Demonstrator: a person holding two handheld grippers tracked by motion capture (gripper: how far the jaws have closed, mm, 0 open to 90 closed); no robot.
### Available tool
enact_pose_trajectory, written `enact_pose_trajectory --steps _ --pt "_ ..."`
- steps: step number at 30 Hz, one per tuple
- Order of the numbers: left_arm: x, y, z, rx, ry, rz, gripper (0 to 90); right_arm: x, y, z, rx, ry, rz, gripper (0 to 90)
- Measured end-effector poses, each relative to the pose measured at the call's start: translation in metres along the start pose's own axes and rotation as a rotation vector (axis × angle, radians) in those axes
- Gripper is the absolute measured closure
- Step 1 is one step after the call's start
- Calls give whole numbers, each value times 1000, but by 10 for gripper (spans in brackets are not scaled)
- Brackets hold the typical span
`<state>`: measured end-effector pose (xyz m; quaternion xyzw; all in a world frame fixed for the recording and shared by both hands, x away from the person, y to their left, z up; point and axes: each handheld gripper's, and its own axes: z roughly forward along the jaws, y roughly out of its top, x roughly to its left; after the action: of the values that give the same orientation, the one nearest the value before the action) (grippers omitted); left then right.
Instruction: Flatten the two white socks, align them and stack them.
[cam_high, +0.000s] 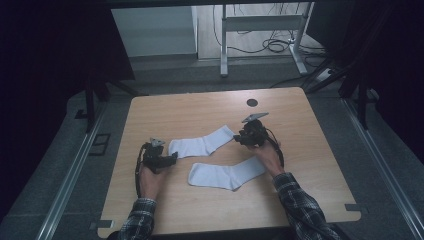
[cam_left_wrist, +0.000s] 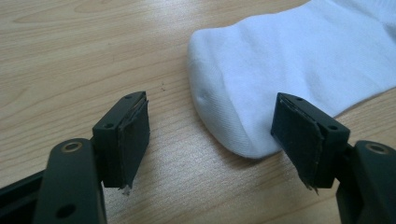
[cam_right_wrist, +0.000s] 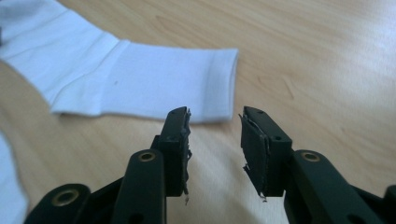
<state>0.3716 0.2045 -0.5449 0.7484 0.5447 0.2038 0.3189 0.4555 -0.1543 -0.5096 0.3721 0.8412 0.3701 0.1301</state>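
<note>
Table: a light wood-grain top (cam_high: 200, 210) with rounded corners, seen from above; a small dark round spot (cam_high: 252, 102) sits near its far edge.
Upper sock: a white sock (cam_high: 202, 144) lying flat near the middle of the table, bent at the heel, its toe end toward the left gripper and its cuff end toward the right gripper.
Lower sock: a second white sock (cam_high: 226, 174) lying flat nearer the person, just apart from the upper one, toe end to the left and cuff end by the person's right hand.
Left gripper: black, held in the person's left hand (cam_high: 150, 178); the left gripper (cam_high: 172, 159) is at the toe of the upper sock. In the left gripper view its jaws are spread wide, with the rounded toe (cam_left_wrist: 229, 121) between them and against the right-hand pad; nothing is pinched.
Right gripper: black with a grey three-cornered plate on top, held in the person's right hand (cam_high: 267, 157); the right gripper (cam_high: 239, 139) is just beside the cuff of the upper sock. In the right gripper view its jaws stand somewhat apart, holding nothing, just short of the cuff edge (cam_right_wrist: 224, 84), with bare table between the pads.
Pads: the dark pads (cam_right_wrist: 252, 144) on both grippers look worn and frayed at the edges.
Sleeves: plaid sleeves (cam_high: 300, 205) cover both forearms, entering from the near edge.
Background: grey floor, a metal table frame (cam_high: 260, 30) and loose cables beyond the table.
</note>
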Motion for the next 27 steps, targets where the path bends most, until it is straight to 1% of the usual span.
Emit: enact_pose_trajectory --steps 3,6,8,10,11,12,13,15,16,17,18,19,21,22,24,26,27 --pt "0 0 0 0 0 0 281 1 5 10 -1 -8 -5 564" --pt "0 0 0 0 1 1 282 0 8 20 2 -27 -22 551" --pt "0 0 0 0 0 1 284 0 9 26 5 -36 -24 552" --pt "0 0 0 -2 -2 2 287 0 10 32 23 -44 -26 565" --pt "0 0 -1 -2 -6 10 301 0 9 35 32 -45 -28 574" --pt "-1 0 -1 -7 -13 11 325 1 9 38 41 -52 -34 602" --pt "-1 0 -1 -10 -18 18 350 1 8 40 51 -53 -36 660" --pt "-1 0 -1 -15 -28 25 415 1 6 42 41 -36 -16 731" --pt "-1 0 -1 -19 -35 25 464 1 6 41 42 -26 -6 775" --pt "-2 0 -1 -23 -44 26 536 2 6 41 45 -20 1 789" --pt "-2 0 -1 -26 -50 22 600 3 7 40 52 -25 1 798" --pt "-3 0 -1 -27 -58 15 651 4 7 39 61 -23 4 801" --pt "-3 1 0 -27 -84 -7 774 5 6 37 69 -19 -1 804" --pt "-4 1 0 -26 -90 -16 812 5 6 36 71 -19 -6 804" --pt "-4 2 0 -24 -100 -32 855 6 5 33 67 -13 -16 804" --pt "-4 3 0 -26 -97 -31 865 6 3 29 60 -3 -9 805" --pt "-5 3 -1 -30 -97 -33 866 6 2 26 54 0 -13 805"
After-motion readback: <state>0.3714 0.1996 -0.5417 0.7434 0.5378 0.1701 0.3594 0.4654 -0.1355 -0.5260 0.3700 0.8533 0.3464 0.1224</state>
